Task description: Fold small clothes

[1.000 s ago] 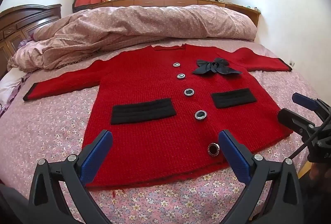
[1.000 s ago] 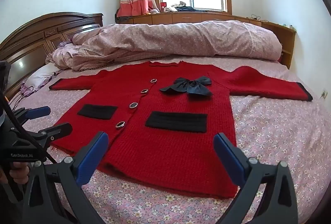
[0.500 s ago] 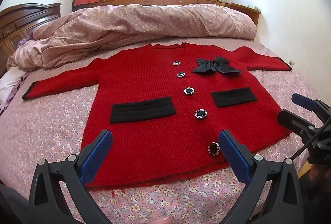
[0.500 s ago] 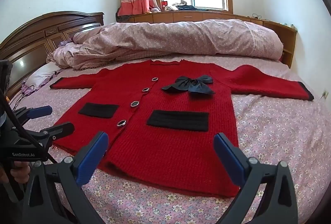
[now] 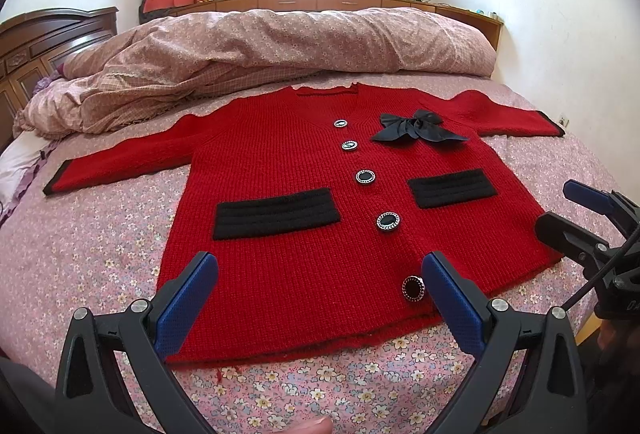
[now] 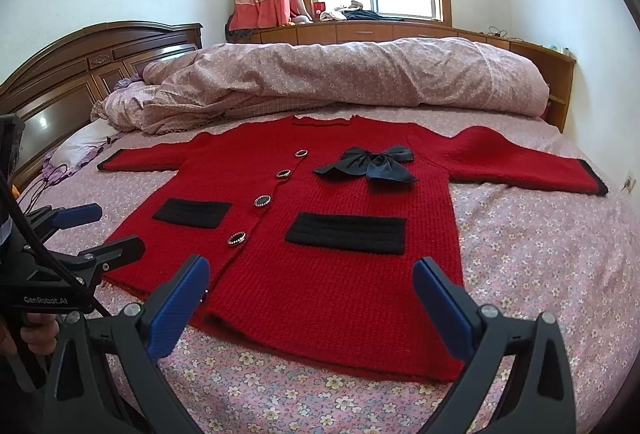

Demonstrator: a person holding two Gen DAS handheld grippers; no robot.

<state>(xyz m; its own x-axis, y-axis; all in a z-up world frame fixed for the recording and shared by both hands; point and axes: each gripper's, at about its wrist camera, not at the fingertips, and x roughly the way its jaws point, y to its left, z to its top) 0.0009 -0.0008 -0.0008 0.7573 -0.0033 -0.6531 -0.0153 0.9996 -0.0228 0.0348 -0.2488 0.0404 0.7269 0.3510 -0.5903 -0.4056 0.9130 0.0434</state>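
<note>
A small red knit cardigan (image 5: 288, 161) lies flat, front up, on the bed, with both sleeves spread out. It has two black pockets, a row of black buttons and a black bow (image 5: 416, 127). It also shows in the right wrist view (image 6: 352, 201). My left gripper (image 5: 320, 298) is open and empty, hovering over the hem at the left half. My right gripper (image 6: 312, 298) is open and empty over the hem at the right half. Each gripper appears at the edge of the other's view.
The bed has a pink floral sheet (image 5: 80, 254). A rolled pink duvet (image 5: 280, 45) lies just behind the cardigan's collar. A wooden headboard (image 6: 80, 73) stands on the left. A white wall is close on the right.
Both views have shifted only slightly. The cardigan has not moved and both grippers stay open.
</note>
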